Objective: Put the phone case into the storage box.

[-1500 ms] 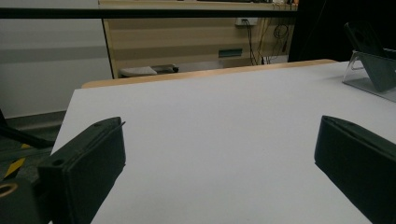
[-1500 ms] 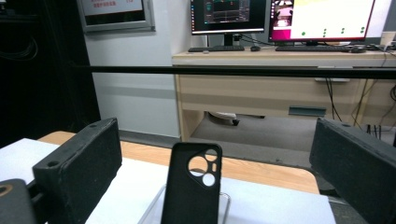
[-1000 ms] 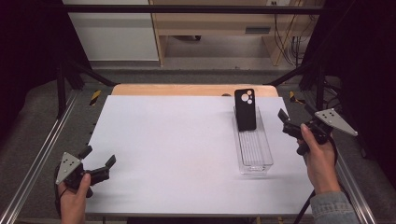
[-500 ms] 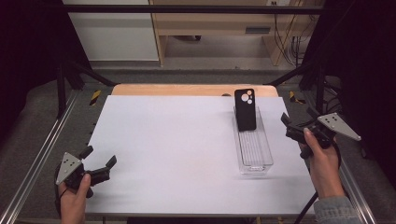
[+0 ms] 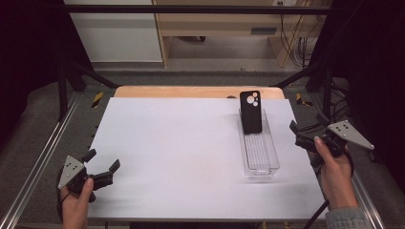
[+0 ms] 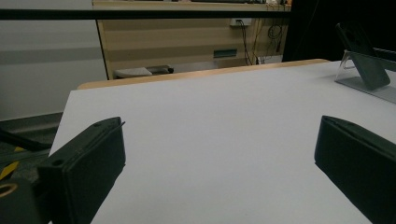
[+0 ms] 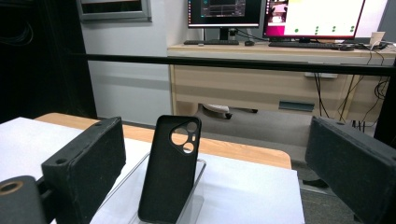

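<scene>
Phone case (image 5: 251, 112) matte black w/ round cut-outs showing pale, tray (image 5: 259, 153) clear w/ fine ribbed lines, worktop (image 5: 181, 152) plain white w/ light wood far edge, both grippers black w/ grey plates: left gripper (image 5: 101, 166), right gripper (image 5: 305, 129).

Looks down and forward from above the near edge, taking in the whole table (image 5: 191, 157). Rides low at seven o'clock, facing two o'clock across the white top. Sits close at three o'clock, facing the phone case (image 7: 170, 168), shared with the high view (image 5: 251, 112).
</scene>
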`<state>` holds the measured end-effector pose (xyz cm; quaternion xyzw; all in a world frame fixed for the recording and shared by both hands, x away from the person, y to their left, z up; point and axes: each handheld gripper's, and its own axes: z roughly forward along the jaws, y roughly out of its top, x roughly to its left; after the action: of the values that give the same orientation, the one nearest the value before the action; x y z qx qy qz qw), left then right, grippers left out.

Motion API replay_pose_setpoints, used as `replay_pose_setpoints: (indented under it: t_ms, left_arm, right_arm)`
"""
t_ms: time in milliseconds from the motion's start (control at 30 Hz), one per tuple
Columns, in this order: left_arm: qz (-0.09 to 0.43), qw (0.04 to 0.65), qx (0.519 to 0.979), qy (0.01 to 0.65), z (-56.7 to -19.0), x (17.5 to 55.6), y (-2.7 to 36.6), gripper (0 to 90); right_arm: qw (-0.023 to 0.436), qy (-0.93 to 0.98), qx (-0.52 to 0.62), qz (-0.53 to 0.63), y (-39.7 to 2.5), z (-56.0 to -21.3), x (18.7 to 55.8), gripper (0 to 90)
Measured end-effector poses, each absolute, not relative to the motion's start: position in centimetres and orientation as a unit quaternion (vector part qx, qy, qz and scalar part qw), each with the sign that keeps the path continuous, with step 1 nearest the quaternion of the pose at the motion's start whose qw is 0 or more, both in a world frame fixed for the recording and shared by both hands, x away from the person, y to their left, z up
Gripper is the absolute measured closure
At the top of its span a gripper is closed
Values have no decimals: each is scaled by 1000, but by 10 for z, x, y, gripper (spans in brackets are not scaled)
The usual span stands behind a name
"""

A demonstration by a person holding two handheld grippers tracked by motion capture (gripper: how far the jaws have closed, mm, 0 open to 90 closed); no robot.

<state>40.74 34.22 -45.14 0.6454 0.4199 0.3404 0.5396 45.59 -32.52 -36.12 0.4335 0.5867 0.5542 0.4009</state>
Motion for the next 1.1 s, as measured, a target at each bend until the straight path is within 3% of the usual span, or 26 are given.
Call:
replay_pose_setpoints:
  t_ms: [367, 1100]
  left_arm:
    - [338, 540, 648, 418, -452, 407, 341, 23]
    - [336, 542, 653, 409, -451, 407, 340, 23]
  right_arm:
    - [411, 586, 425, 553, -328, -365, 444, 54]
    - [383, 602, 421, 561, -323, -377, 422, 52]
